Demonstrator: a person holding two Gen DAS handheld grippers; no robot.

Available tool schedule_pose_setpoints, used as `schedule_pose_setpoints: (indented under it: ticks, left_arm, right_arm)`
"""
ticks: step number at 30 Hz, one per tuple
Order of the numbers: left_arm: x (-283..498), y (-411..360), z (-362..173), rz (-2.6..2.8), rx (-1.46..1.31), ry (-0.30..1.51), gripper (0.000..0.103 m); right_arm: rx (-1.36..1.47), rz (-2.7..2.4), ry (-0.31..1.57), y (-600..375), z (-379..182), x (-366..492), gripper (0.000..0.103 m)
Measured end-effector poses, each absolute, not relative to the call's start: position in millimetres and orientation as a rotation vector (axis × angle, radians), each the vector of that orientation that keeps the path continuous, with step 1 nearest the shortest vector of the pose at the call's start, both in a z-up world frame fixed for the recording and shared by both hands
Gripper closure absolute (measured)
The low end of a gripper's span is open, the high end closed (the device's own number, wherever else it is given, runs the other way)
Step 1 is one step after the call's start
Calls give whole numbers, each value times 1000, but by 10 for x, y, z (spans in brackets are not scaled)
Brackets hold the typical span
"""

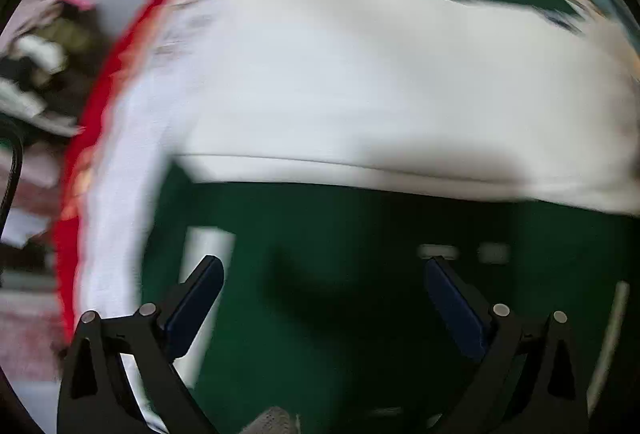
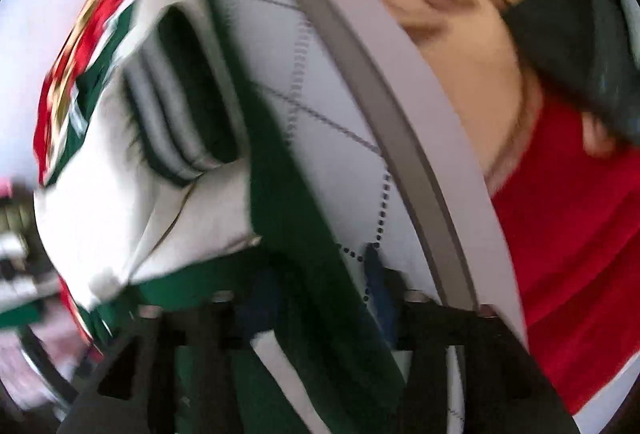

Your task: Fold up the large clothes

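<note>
Left tongs (image 1: 324,270): released, fingers spread, nothing between; green-and-white garment (image 1: 360,82) lay ahead.
Right tongs (image 2: 320,298): clenched on garment fabric (image 2: 304,234); view blurred.

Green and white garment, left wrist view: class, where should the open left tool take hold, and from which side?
Judging by its pose, grip the white fold edge of the garment, coming from the near, green side. The left tool is open and already faces that raised edge.

Left tool (image 1: 322,270): black linkage arms, silver pivot pins, dark-blue finger pads (image 1: 200,298). Right tool (image 2: 316,298): black, blurred.
</note>
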State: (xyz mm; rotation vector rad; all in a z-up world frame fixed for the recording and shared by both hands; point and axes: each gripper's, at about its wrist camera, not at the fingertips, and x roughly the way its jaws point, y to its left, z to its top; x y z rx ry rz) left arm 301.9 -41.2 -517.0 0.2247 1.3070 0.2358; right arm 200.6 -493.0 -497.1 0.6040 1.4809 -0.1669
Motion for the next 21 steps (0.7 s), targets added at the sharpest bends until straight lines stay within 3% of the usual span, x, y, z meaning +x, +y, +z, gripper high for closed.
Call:
schedule_pose_setpoints:
  ticks: [5,10,12,13,14,15,17,21]
  left_arm:
    - [3182,650,-5279,475,352,1266,0]
    - [3432,1008,-5682,421,343,1333,2]
    - [3476,971,-5680,372,316,1308,12]
    - [3474,996,-5653,341,283,1292,33]
    - [3414,977,-5629,311,244,1291,55]
    - [3462,994,-5625,291,206,1295,61]
    - [3491,903,-5596,318,192,1289,62]
    - [3527,1094,-5591,352,117,1289,59]
  right_arm:
    - [420,-126,1500,-4884,-4901,2230,39]
    - [363,-150,1504,-4349,-5052,2391,40]
    - [351,-156,1488,-4233,-5023,2426,52]
    - [356,-153,1486,-4227,-5001,2437,56]
    - [375,-148,1483,-4235,-4973,2445,66]
    - [390,-142,1483,-4228,-4960,2457,76]
    - [434,-123,1483,-4112,-4961,2427,84]
    - [483,-81,1470,-4103,-4911,2569,86]
